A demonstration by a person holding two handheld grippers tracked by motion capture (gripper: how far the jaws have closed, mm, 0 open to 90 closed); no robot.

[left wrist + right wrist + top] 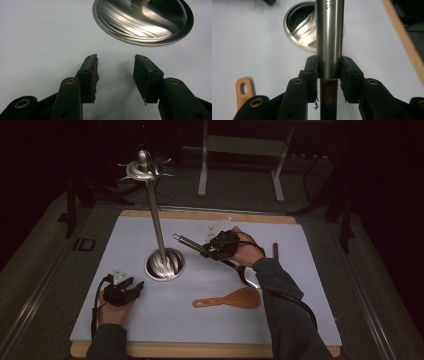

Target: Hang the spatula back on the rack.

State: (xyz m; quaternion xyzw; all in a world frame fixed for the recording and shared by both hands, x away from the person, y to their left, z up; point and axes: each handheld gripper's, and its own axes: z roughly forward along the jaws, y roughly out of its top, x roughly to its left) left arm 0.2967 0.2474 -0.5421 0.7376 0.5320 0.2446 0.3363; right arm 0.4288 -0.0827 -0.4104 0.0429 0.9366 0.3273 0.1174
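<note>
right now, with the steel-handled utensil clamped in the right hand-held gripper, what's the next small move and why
Probably carry the utensil up toward the hooks atop the stand. The right hand-held gripper grips its handle above the mat, loop end pointing at the pole, hooks higher up.

A steel-handled utensil [192, 244], lifted off the mat and tilted, hanging-loop end pointing toward the stand's round base [165, 264], just beside it.

The left gripper [131, 289] rests low near the table's front left, its jaws standing apart with nothing between them. The right gripper [212, 249] is raised mid-table and points left, its pads [312, 71] pressing a steel handle [329, 37].
</note>
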